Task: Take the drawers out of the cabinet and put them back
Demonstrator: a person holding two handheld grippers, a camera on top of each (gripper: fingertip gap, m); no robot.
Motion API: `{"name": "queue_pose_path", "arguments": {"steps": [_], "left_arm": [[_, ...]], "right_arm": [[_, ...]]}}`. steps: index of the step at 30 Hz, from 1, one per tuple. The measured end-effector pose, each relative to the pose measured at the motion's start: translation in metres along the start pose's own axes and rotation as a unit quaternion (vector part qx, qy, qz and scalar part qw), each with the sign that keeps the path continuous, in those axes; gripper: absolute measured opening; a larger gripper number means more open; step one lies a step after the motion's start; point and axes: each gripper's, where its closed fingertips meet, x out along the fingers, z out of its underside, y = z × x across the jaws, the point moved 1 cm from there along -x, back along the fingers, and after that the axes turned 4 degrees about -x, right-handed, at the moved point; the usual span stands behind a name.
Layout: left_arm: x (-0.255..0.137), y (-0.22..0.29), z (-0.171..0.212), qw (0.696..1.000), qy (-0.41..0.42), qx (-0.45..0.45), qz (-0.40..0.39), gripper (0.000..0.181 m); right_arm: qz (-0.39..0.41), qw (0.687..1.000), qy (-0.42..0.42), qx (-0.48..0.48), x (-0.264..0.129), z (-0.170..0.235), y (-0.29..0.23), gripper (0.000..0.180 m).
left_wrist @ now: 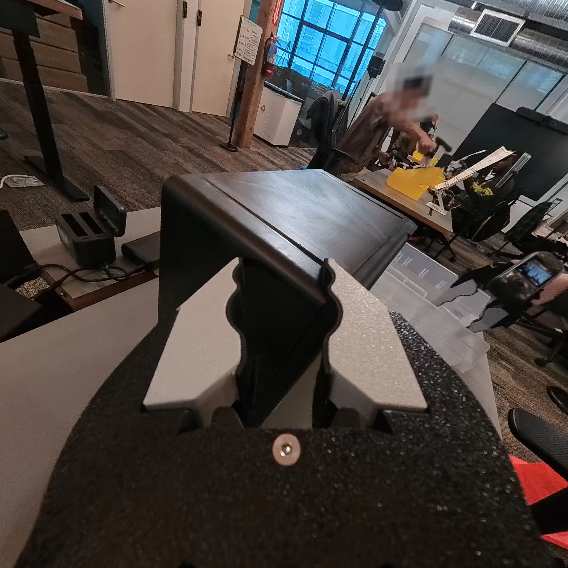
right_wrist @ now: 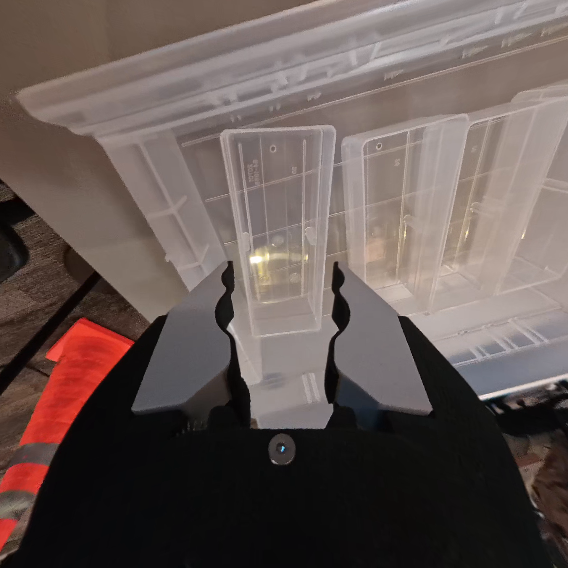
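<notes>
Left tongs: wide apart, straddling the near top edge of the black cabinet; whether the pads press it cannot be told, and nothing is carried.
Right tongs: spread wide, holding nothing; a clear drawer lies just ahead, its near end between the tips, no contact visible.
Drawers: the clear drawer lies open side up on a clear tray; a second drawer lies to its right, and a further one seems to sit beyond that.
Tray: on the counter, right of the cabinet as the left view shows it.
Done: at least two drawers are out of the cabinet and laid on the tray.
Left: the cabinet front is not in view, so how many drawers remain inside cannot be told; judging by the layout, the laid-out drawers still have to go back.
Step in hand: probably the right tongs lining up on the nearest drawer while the left steadies the cabinet.
</notes>
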Motion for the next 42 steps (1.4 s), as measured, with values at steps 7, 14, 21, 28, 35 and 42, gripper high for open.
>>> {"name": "queue_pose_path", "arguments": {"steps": [7, 14, 21, 28, 35, 42], "left_arm": [[0.0, 0.0, 0.0, 1.0, 0.0, 0.0, -0.001, 0.049], [0.0, 0.0, 0.0, 1.0, 0.001, 0.0, 0.0, 0.049], [0.0, 0.0, 0.0, 1.0, 0.0, 0.0, 0.0, 0.049], [0.0, -0.001, 0.0, 1.0, 0.0, 0.0, 0.0, 0.049], [0.0, 0.0, 0.0, 1.0, -0.001, 0.001, -0.003, 0.049], [0.0, 0.0, 0.0, 1.0, -0.002, 0.001, -0.005, 0.049]], "right_arm": [[-0.012, 1.0, 0.0, -0.014, 0.006, -0.004, -0.016, 0.039], [0.006, 0.998, -0.041, -0.053, 0.016, 0.008, -0.008, 0.02], [0.047, 0.994, -0.054, -0.078, 0.014, 0.015, 0.008, 0.021], [0.103, 0.994, -0.01, -0.035, -0.006, 0.012, 0.014, 0.029], [0.248, 0.872, 0.391, 0.162, -0.078, -0.068, 0.017, 0.063], [0.467, 0.722, 0.47, 0.2, -0.121, -0.096, 0.001, 0.072]]}}
